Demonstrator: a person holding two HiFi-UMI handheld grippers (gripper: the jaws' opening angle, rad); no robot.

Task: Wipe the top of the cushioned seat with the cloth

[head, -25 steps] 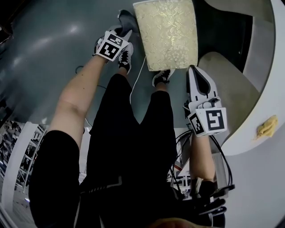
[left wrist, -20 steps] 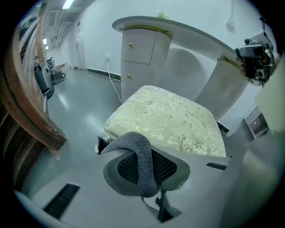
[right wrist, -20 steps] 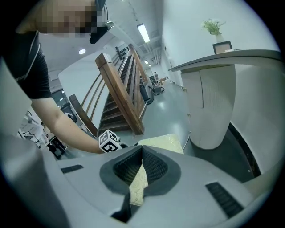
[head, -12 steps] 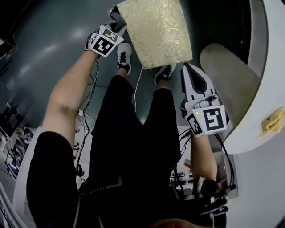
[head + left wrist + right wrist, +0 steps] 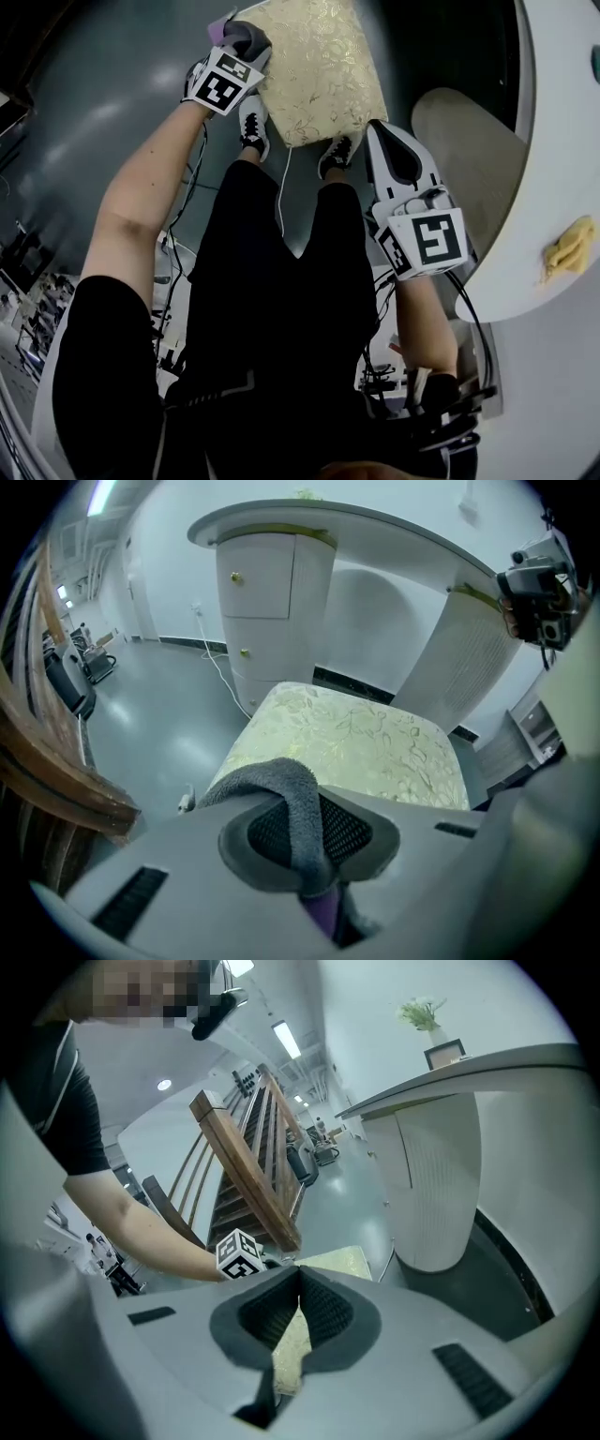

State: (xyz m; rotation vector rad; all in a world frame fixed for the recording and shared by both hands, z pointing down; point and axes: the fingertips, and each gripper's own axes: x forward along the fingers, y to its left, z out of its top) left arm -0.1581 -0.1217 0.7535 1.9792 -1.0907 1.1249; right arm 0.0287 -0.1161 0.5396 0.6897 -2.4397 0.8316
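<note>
Your left gripper (image 5: 242,37) pinched the grey cloth (image 5: 296,803) at the cushioned seat (image 5: 317,70) corner, perhaps touching; you needed flat pressure. Your right gripper (image 5: 379,129) was closed, empty.

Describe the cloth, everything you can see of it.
The cloth is grey and fuzzy, like terry or microfibre, with a purple part showing lower down between the fingers. It is folded into a thick band that drapes over one finger and is pinched in the shut left gripper. In the head view it sits at the left edge of the cream floral cushioned seat. Whether it touches the seat cannot be told.
</note>
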